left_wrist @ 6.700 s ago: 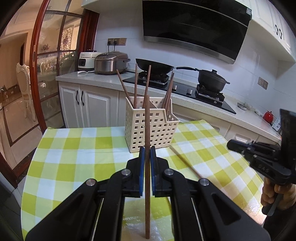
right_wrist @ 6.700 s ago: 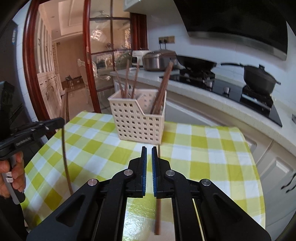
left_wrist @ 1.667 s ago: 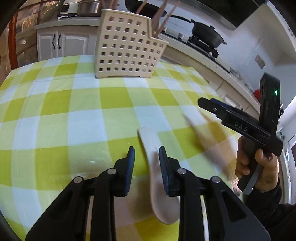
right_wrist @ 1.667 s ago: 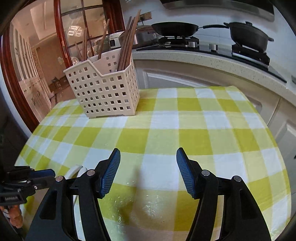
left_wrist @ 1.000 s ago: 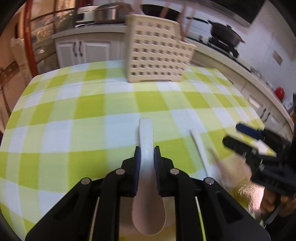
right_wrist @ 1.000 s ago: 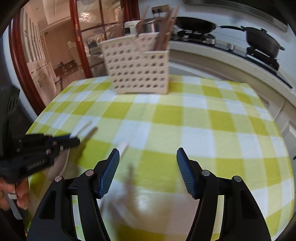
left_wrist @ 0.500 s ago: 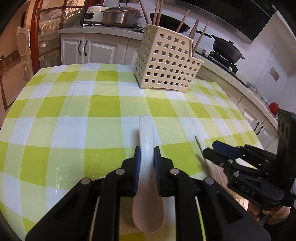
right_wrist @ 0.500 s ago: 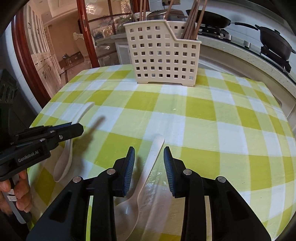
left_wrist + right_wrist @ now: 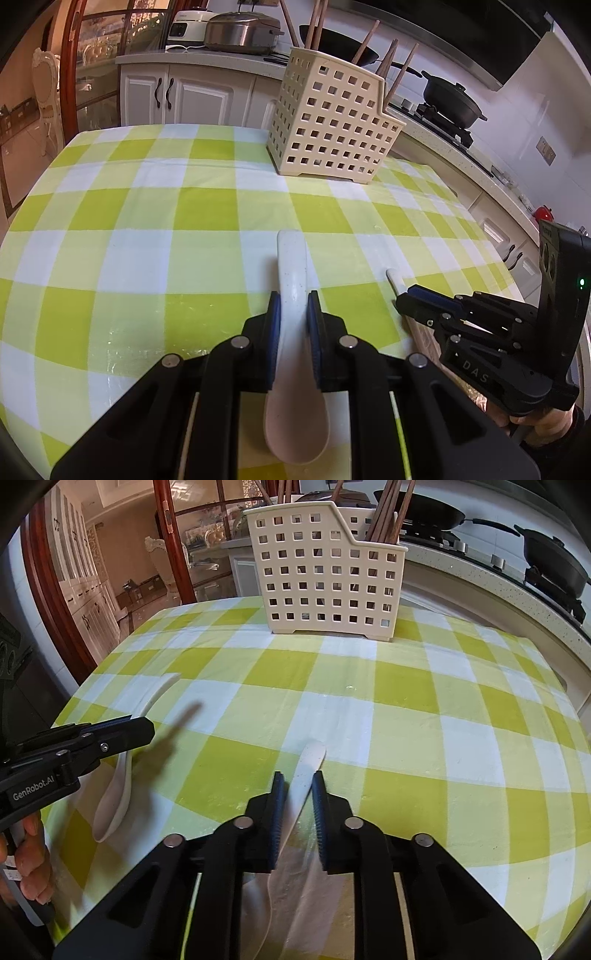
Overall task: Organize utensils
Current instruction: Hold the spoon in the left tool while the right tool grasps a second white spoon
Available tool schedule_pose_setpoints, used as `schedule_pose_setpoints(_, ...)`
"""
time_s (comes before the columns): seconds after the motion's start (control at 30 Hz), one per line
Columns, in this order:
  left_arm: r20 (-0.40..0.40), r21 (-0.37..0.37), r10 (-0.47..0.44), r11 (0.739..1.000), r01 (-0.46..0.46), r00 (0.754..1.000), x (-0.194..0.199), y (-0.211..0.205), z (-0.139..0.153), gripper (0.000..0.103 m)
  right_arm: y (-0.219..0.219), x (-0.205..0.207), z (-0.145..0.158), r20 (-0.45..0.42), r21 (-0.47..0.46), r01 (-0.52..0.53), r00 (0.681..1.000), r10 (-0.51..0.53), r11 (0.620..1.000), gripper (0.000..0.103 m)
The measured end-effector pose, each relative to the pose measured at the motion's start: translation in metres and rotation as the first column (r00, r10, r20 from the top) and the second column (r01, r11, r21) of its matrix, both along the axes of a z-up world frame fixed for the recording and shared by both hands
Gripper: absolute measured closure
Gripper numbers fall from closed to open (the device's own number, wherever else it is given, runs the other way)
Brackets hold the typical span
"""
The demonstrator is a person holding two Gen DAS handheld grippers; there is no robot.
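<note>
Two white spoons lie on the green-checked tablecloth (image 9: 147, 221). My left gripper (image 9: 291, 306) is shut on the handle of one spoon (image 9: 291, 258), whose bowl lies between the arms near the camera. In the right wrist view, that gripper (image 9: 147, 731) and its spoon (image 9: 114, 794) sit at the left. My right gripper (image 9: 298, 786) is closing its jaws on the handle of the second spoon (image 9: 312, 757), with the pads against its sides. The left wrist view shows this gripper (image 9: 402, 301) at the right. A cream perforated basket (image 9: 325, 572) with brown chopsticks (image 9: 384, 513) stands at the table's far side.
Beyond the basket (image 9: 332, 122) runs a counter with a rice cooker (image 9: 240, 33), a pan and a black pot (image 9: 450, 103) on the stove. White cabinets sit below it, and a wood-framed glass door (image 9: 173, 542) is at the left. A hand (image 9: 543, 424) grips each tool.
The right gripper's jaws came together from wide apart onto the second spoon's handle. The left gripper stayed shut on its spoon and barely moved.
</note>
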State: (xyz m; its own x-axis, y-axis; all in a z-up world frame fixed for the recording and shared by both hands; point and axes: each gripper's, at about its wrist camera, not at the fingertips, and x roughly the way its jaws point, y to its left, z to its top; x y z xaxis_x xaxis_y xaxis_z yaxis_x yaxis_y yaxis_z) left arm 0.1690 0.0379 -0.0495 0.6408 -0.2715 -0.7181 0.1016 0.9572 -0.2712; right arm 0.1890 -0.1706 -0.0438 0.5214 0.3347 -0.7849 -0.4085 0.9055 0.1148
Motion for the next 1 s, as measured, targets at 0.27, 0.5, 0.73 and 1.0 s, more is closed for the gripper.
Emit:
schedule_pose_setpoints(0.27,0.005,-0.001,-0.006,1.000,0.006,1.000,-0.001,-0.003,0.002,0.089,-0.004,-0.001,0.009,0.020,0.017,-0.009,1.000,0.009,1.000,0.090)
schedule_pose_setpoints(0.5,0.008,-0.001,-0.016,1.000,0.016,1.000,-0.003,-0.005,0.004,0.089,-0.009,-0.004,0.018,0.036,0.032,-0.011,0.999,0.009,0.999,0.091)
schedule_pose_setpoints(0.73,0.024,0.002,-0.027,1.000,0.027,0.999,-0.005,-0.007,0.010,0.089,-0.011,-0.008,0.030,0.065,0.042,-0.016,0.998,0.013,0.999,0.091)
schedule_pose_setpoints(1.0,0.034,0.006,-0.040,0.999,0.040,0.999,-0.008,-0.010,0.015,0.089,-0.015,-0.014,0.041,0.096,0.046,-0.019,0.995,0.015,0.999,0.091)
